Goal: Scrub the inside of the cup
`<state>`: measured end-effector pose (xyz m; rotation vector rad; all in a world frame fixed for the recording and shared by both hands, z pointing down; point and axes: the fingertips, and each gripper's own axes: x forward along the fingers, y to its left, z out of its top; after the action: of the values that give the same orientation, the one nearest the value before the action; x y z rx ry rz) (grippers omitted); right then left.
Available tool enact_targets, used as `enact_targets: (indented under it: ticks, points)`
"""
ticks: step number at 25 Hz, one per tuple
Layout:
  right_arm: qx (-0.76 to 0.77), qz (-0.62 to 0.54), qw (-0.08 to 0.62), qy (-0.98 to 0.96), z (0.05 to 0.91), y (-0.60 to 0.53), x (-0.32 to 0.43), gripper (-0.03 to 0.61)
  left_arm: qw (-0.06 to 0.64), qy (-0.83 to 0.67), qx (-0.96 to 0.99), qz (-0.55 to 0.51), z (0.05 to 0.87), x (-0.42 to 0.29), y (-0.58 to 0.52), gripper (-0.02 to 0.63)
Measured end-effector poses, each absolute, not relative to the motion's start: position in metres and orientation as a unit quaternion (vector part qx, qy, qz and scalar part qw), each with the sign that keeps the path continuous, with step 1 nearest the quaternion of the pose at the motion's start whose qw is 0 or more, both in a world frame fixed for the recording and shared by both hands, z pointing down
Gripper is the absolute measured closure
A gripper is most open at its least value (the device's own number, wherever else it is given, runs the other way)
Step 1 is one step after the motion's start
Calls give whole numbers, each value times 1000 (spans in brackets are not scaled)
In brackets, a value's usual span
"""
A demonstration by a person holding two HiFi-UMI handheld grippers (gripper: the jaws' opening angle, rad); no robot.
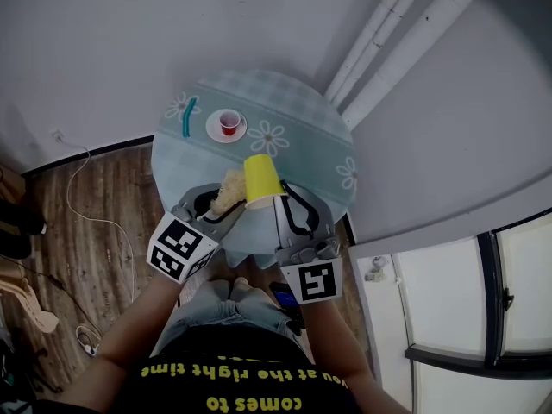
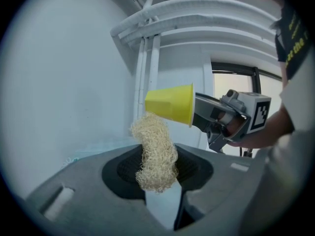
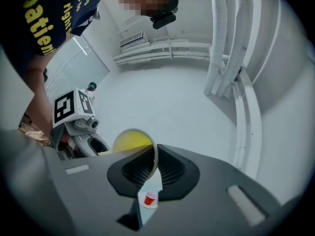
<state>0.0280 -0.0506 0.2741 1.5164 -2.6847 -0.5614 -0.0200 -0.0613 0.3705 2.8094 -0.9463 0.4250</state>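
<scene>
My right gripper point(image 1: 278, 198) is shut on the rim of a yellow cup point(image 1: 261, 179), held on its side above the table. In the right gripper view the cup point(image 3: 130, 142) shows its open mouth, with the rim wall pinched between the jaws of the right gripper point(image 3: 154, 165). My left gripper point(image 2: 158, 177) is shut on a pale fibrous scrubber point(image 2: 155, 151). The scrubber's top reaches the outside of the cup point(image 2: 172, 103) near its base; it is not inside. From the head view the scrubber point(image 1: 229, 191) lies just left of the cup, with the left gripper point(image 1: 226, 210) below it.
A round table point(image 1: 302, 136) with a teal daisy cloth stands below. On it are a white saucer point(image 1: 212, 130) with a small red cup point(image 1: 228, 124) and a teal stick point(image 1: 190, 116). White pipes point(image 1: 388, 41) run up the wall at the right. A cable point(image 1: 82, 197) lies on the wooden floor.
</scene>
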Motion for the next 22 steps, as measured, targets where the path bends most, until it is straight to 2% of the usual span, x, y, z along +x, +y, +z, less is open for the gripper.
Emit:
enact_targets:
  ticks: [17,22]
  points:
    - [495,-169,30,-852,296,-61,31,555,80,-314,937,131,373,-27,-71,466]
    - [476,-203,149,-843,327,-62,35,555,74,-305,941,129,371,-21,-67,466]
